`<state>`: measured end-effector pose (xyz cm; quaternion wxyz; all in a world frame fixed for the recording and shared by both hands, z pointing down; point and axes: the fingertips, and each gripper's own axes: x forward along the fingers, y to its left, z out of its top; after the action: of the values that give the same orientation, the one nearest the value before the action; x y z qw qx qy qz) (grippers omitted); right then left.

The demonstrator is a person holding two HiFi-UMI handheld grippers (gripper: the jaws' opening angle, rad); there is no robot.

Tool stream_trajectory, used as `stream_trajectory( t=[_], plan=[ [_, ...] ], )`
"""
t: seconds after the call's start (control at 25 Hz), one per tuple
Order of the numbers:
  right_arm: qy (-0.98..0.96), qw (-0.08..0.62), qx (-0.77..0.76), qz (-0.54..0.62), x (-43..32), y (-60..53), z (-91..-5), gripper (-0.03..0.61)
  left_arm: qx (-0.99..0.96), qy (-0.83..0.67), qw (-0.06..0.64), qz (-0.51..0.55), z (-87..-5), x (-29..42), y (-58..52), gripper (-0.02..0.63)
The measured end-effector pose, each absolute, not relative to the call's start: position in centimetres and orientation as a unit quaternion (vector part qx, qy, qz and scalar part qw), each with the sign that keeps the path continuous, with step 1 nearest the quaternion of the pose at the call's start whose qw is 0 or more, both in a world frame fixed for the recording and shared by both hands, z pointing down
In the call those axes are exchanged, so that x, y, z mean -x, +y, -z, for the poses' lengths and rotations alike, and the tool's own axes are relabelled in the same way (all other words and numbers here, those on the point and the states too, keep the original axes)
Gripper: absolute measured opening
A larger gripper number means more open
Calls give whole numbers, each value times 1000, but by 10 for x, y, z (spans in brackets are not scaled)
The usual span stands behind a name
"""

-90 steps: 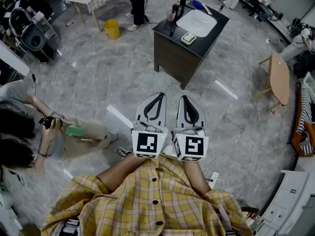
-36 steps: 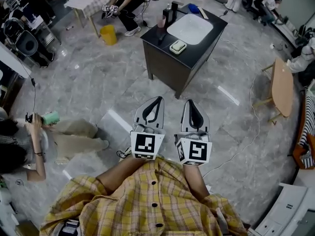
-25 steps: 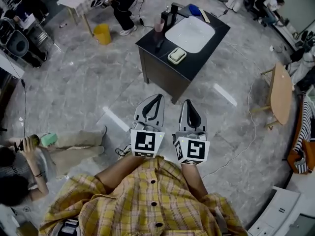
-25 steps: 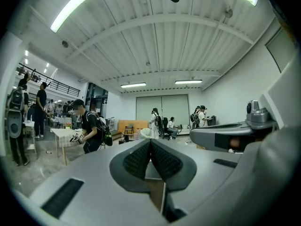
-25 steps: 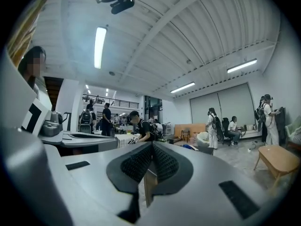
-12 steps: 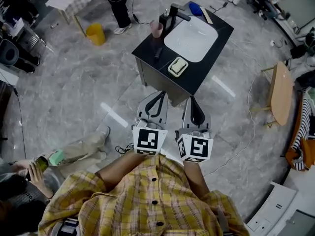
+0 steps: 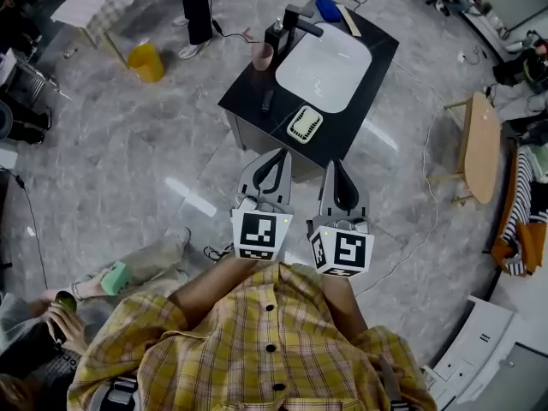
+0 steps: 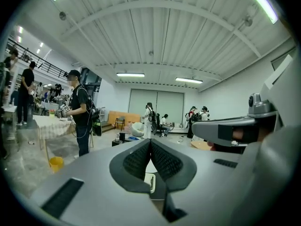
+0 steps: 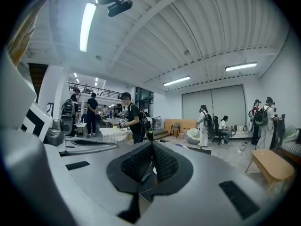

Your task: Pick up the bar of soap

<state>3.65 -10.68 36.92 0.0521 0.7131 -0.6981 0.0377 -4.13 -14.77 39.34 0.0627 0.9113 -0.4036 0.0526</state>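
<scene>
Black counter (image 7: 355,92) on a dark cabinet fills the upper centre of the head view, with a white basin (image 7: 324,65) sunk in its top. The bar of soap (image 7: 305,124) lies on the counter's near part, just below the basin's lower left corner and apart from it. It is pale and ridged, and at this size the bar cannot be told from whatever dish is under it. Its long axis runs from lower left to upper right in the frame, rather steeply, about parallel to the counter's right-hand edge. A black tap (image 7: 300,20) and a pink cup (image 7: 263,56) stand near the counter's upper left edge.

Just below the counter in the frame, 2 grippers are held side by side over the grey marble floor (image 7: 128,144), both pointing up the frame toward the cabinet. The left gripper (image 7: 280,152) has its jaws pressed together with nothing in them. Its own view shows the ribbed pads (image 8: 136,160) meeting at the tip, and a bit of the soap (image 8: 149,182) shows far off through the gap beneath them. The right gripper (image 7: 334,163) is likewise closed and empty, its pads (image 9: 137,163) touching in its own view. Neither touches the soap or the counter.

A yellow bucket (image 7: 145,62) stands at the upper left, and a wooden bench (image 7: 478,146) at the right edge.
</scene>
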Motion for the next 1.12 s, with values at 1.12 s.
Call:
stream_trajectory(
  t=[1.12],
  plan=[
    [-719, 49, -692, -44, -88, -181, -389, 20, -901, -424, 46, -76, -408, -12, -221, 12]
  ],
)
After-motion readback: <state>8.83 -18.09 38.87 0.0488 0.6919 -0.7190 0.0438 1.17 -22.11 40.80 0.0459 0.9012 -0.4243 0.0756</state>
